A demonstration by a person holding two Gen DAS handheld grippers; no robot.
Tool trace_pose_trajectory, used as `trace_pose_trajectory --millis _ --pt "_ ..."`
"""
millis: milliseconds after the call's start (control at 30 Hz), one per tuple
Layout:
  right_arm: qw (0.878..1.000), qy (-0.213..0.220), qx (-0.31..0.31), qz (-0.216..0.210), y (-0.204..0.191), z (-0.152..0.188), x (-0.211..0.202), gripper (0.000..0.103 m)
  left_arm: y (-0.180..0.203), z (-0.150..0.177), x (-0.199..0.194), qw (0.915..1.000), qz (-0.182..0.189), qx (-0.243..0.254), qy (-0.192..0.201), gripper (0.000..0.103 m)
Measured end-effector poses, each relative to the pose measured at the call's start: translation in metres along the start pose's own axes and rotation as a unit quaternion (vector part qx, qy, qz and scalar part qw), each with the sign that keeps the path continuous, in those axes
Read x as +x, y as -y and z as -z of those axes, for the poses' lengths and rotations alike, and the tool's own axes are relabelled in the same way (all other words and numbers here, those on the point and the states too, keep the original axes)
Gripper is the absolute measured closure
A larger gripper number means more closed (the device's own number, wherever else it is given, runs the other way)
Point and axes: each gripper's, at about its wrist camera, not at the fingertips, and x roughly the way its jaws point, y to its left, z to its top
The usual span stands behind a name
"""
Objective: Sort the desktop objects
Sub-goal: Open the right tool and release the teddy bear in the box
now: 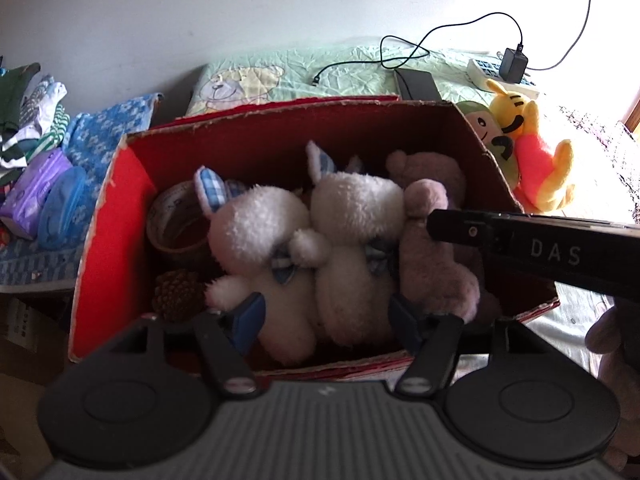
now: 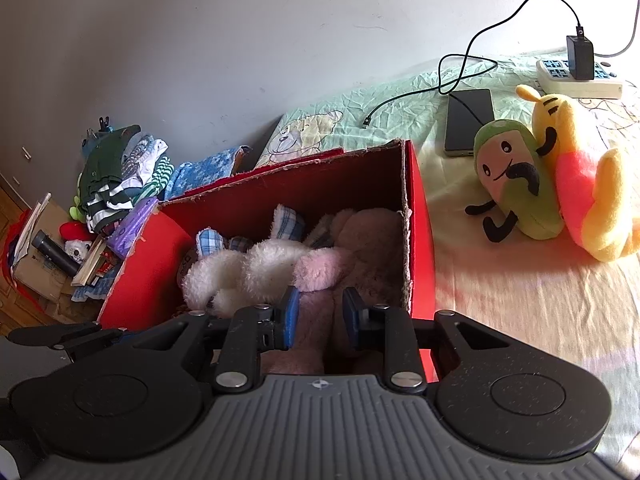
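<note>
While both grippers hang over the red box, the left gripper stands wide open above two white plush rabbits — the right gripper straddles the pink plush, jaws parted. Beside the box lie an avocado plush and a yellow plush.

— What is seen in the upper right of the right wrist view?

— A black charger is plugged into a white power strip. Its cable is looped over a green sheet, and a dark flat device is laid just beside the loop.

— And on the left?

— A pile of folded clothes is stacked against the wall. Below it, a black cylinder is laid on a cardboard carton.
</note>
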Motion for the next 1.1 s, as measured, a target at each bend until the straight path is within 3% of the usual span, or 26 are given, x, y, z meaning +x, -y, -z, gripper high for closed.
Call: trace_pose_trajectory --millis 333,567,933,1100 --pt "1.0 0.0 -0.01 0.007 -0.0034 0.0024 -0.0007 0.077 0.0006 0.0008 0.0022 1.0 -0.006 -0.004 -0.001 0.031" --pt "1.0 -0.002 -0.012 0.011 -0.0046 0.0028 -0.0008 0.077 -0.0022 0.0008 0.0042 0.9998 -0.013 -0.011 -0.003 0.024" --pt "1.0 -0.004 -0.015 0.019 -0.0064 0.0024 0.0002 0.076 -0.0035 0.0022 0.0041 0.9998 -0.015 -0.01 -0.001 0.024" --pt "1.0 -0.004 -0.02 0.023 -0.0085 0.0026 0.0004 0.076 -0.0056 0.0018 0.0047 0.9997 -0.019 -0.014 -0.001 0.019"
